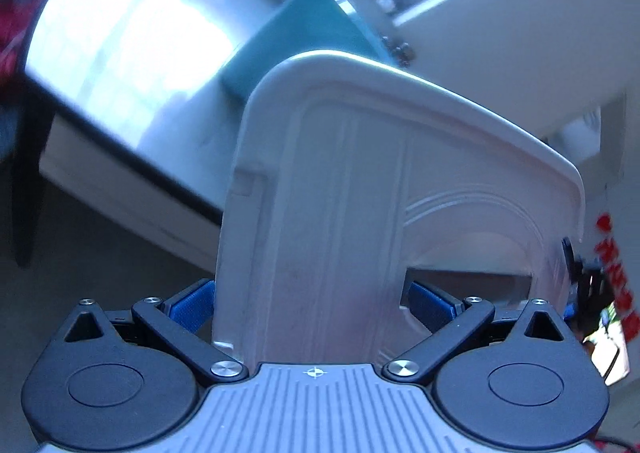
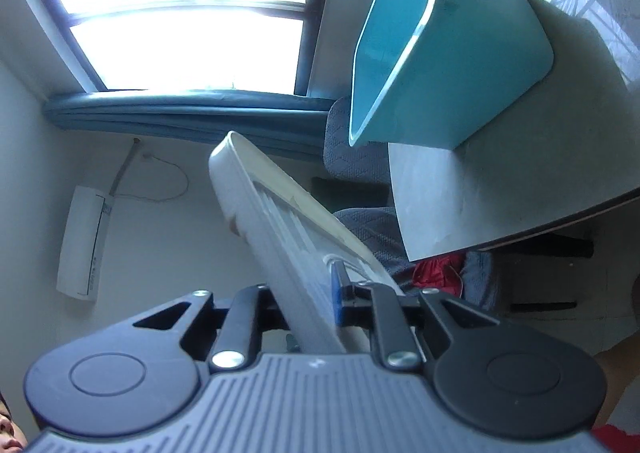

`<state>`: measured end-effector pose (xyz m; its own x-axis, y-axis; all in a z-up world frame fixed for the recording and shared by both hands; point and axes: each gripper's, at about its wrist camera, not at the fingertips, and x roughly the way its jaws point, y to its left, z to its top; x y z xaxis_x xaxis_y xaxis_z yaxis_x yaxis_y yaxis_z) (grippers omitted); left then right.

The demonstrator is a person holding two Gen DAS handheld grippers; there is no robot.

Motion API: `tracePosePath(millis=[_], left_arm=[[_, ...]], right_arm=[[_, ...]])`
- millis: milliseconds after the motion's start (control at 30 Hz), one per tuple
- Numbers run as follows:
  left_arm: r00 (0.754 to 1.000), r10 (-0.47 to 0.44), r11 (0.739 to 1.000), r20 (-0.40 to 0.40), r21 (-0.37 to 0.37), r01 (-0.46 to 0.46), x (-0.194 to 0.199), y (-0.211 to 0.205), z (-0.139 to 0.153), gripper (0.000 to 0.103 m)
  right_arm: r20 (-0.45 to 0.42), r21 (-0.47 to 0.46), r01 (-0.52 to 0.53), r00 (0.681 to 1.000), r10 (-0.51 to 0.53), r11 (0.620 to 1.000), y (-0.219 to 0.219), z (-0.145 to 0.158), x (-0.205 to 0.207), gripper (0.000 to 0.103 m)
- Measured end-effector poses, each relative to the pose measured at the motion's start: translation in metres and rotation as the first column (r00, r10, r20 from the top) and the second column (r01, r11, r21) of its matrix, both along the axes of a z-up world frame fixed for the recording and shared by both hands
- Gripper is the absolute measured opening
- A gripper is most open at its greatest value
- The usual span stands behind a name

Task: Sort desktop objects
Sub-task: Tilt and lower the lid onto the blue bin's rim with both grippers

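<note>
Left wrist view: the left gripper [image 1: 316,305] stands wide, its blue pads at both sides of a white plastic lid [image 1: 400,189] — whether they press it, I cannot tell.

Right wrist view: the right gripper [image 2: 316,301] pinches the lid's [image 2: 280,221] edge, held in the air near the teal bin [image 2: 452,73] on the table [image 2: 500,193]. It looks light, stiff and smooth — the rim seems the safest hold.

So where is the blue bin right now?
The teal bin sits on the white table, upper right in the right wrist view, beyond the white lid the right gripper holds.
</note>
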<state>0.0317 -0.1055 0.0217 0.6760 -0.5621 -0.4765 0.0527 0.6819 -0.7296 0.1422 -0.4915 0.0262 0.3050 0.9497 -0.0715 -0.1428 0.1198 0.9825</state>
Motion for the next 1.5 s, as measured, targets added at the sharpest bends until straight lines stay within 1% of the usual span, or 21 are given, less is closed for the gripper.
tracePosePath(millis=[167,200,300,333,367,400,467,633,767,900,1033,1233,1500], left_arm=[[0.999,-0.02,0.996,0.028,0.085,0.018,0.018,0.004,0.042,0.101],[0.999,-0.024,0.995,0.034,0.102,0.021,0.022,0.005,0.051,0.101],[0.998,-0.037,0.988,0.051,0.153,0.029,0.034,0.009,0.075,0.101],[0.997,-0.042,0.985,0.057,0.169,0.032,0.038,0.011,0.084,0.101],[0.997,-0.045,0.981,0.057,0.189,0.033,0.044,0.012,0.09,0.098],[0.998,-0.045,0.979,0.049,0.203,0.034,0.051,0.014,0.095,0.095],[0.999,-0.045,0.975,0.03,0.22,0.037,0.061,0.017,0.103,0.094],[0.998,-0.061,0.966,0.034,0.253,0.051,0.082,0.02,0.122,0.094],[0.997,-0.061,0.963,0.038,0.265,0.049,0.079,0.023,0.131,0.094],[0.998,-0.062,0.962,0.024,0.268,0.053,0.096,0.026,0.141,0.094],[0.996,-0.084,0.955,0.006,0.286,0.079,0.113,0.027,0.154,0.094],[0.993,-0.115,0.946,-0.004,0.304,0.111,0.123,0.029,0.171,0.094],[0.993,-0.117,0.95,-0.008,0.29,0.114,0.142,0.041,0.177,0.094]], right_arm=[[0.031,0.027,0.006,0.999,-0.007,1.0,0.002,0.014,0.009,0.015],[0.039,0.025,0.007,0.999,-0.008,1.0,0.002,0.017,0.011,0.013],[0.053,0.031,0.018,0.998,-0.019,0.999,0.001,0.024,0.02,0.012],[0.06,0.03,0.023,0.998,-0.025,0.999,0.001,0.026,0.023,0.011],[0.065,0.032,0.025,0.997,-0.027,0.999,0.001,0.028,0.026,0.011],[0.071,0.035,0.025,0.997,-0.028,0.999,0.001,0.03,0.029,0.011],[0.079,0.04,0.024,0.996,-0.027,0.999,0.001,0.033,0.035,0.011],[0.085,0.051,0.033,0.996,-0.037,0.998,-0.002,0.038,0.049,0.011],[0.083,0.058,0.041,0.996,-0.045,0.997,-0.003,0.04,0.06,0.01],[0.077,0.068,0.049,0.996,-0.054,0.997,-0.003,0.044,0.071,0.01],[0.068,0.068,0.058,0.996,-0.063,0.996,-0.003,0.051,0.078,0.01],[0.051,0.078,0.071,0.996,-0.075,0.994,-0.003,0.05,0.08,0.01],[0.049,0.076,0.088,0.994,-0.092,0.993,0.004,0.054,0.093,0.009]])
